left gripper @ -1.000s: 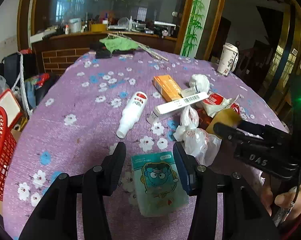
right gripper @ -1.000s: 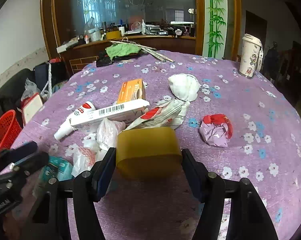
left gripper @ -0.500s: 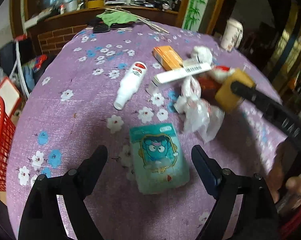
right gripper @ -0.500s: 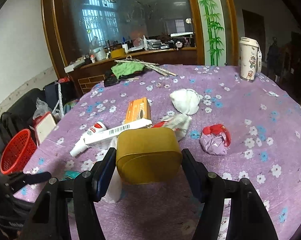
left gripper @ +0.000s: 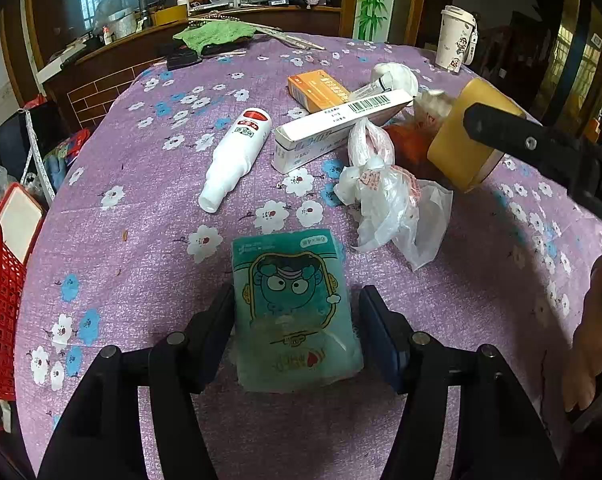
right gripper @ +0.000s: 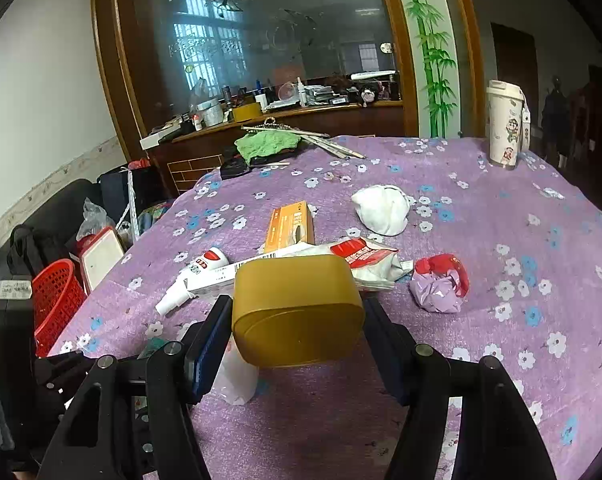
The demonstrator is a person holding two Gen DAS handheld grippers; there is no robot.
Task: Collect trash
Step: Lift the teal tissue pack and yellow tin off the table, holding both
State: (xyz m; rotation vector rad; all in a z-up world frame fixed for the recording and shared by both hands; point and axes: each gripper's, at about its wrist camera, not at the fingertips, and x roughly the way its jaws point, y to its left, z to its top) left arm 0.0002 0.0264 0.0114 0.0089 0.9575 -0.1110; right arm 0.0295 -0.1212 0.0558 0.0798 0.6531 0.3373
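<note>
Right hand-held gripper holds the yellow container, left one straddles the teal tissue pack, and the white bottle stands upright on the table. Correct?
Not quite: the white bottle lies on its side, as the left wrist view shows. The right hand-held gripper does hold the yellow container, and the left hand-held gripper straddles the teal tissue pack.

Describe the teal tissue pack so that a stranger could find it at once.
On the purple flowered tablecloth, look at the near edge, between the left gripper fingers. The teal tissue pack lies flat there, the only item with a cartoon face.
</note>
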